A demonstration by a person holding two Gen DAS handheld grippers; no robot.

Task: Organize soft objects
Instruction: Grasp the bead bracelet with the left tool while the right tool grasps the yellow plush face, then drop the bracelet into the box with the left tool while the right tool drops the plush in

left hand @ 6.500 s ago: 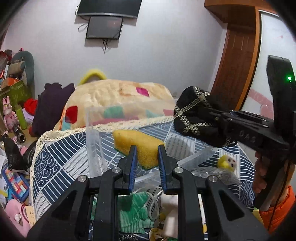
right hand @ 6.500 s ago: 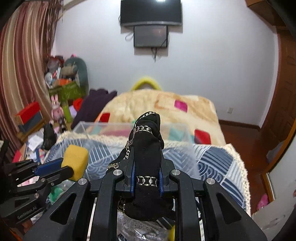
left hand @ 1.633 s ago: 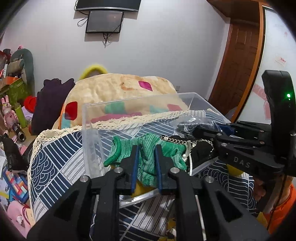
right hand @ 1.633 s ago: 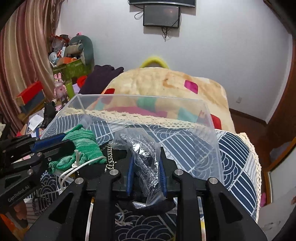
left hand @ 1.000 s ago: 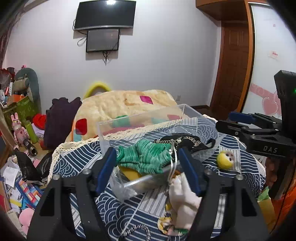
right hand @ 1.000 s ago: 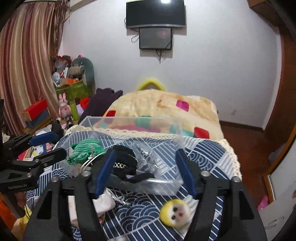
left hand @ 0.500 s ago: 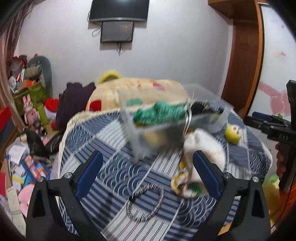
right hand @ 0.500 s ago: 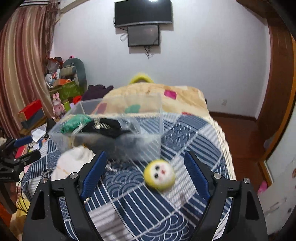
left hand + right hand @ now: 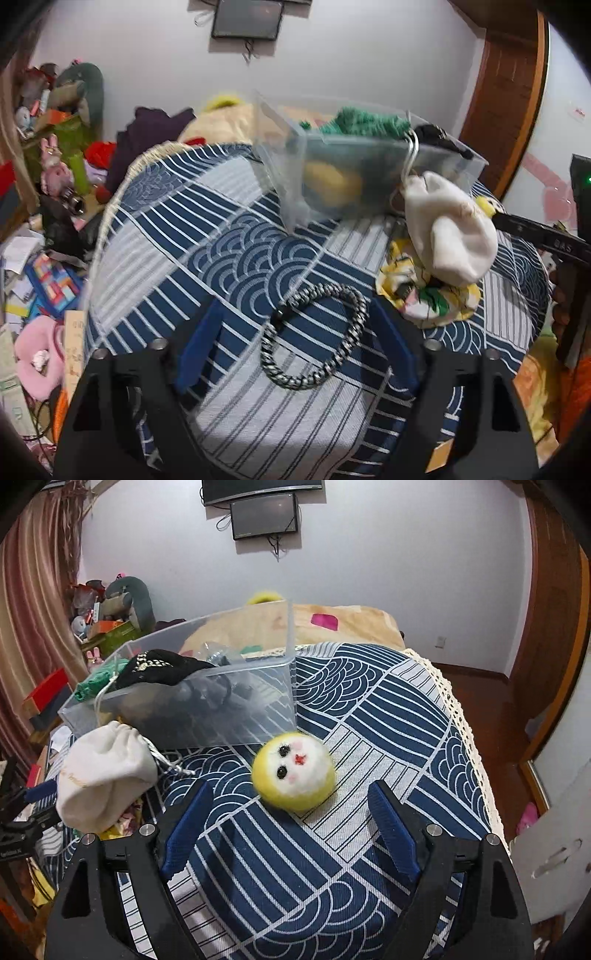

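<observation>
L gripper (image 9: 291, 334) spread wide, blue pads empty, w/ the braided silver-and-black bracelet loop (image 9: 314, 338) lying flat on the navy wave-print tablecloth (image 9: 236, 254) between them. At 1 o'clock from it: the white drawstring fabric pouch (image 9: 448, 230), soft & slumped, on a yellow floral cloth (image 9: 428, 299). At 12 o'clock: the clear rigid plastic bin (image 9: 291, 173) w/ green knit piece (image 9: 364, 123), yellow sponge block (image 9: 332, 181) & black chain-trimmed fabric (image 9: 441, 138) inside.

R gripper (image 9: 291, 821) also splayed, nothing held; the fuzzy yellow-white felt ball w/ a stitched face (image 9: 293, 773) sits at 12 o'clock between its pads (not touching), just beside the bin's wall.

Vs 0.5 s ago: both cams lower & closer, so bracelet and ball loom larger.
</observation>
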